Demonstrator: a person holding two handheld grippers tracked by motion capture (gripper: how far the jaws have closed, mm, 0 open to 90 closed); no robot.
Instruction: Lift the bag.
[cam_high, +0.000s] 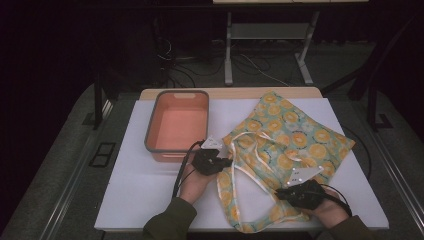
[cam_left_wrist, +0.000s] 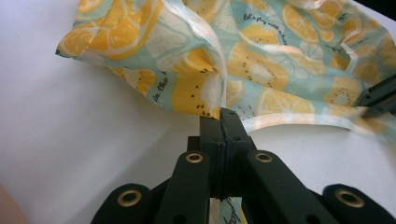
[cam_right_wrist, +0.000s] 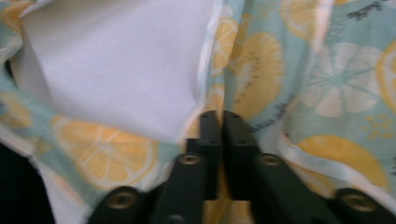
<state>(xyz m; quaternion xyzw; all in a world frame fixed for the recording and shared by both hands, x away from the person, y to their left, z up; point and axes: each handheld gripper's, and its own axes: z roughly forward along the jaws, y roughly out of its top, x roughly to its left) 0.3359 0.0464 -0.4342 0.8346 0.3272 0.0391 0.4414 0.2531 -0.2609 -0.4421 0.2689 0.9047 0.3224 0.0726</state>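
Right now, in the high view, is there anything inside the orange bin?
No, the orange bin sits with its bare floor showing, while the lemon-print bag lies beside it on the white table.

We see a white table top (cam_high: 150, 190) on a grey floor (cam_high: 55, 150). Behind it the room is very dark. Black cables (cam_high: 200, 65) lie by grey metal legs (cam_high: 228, 50).
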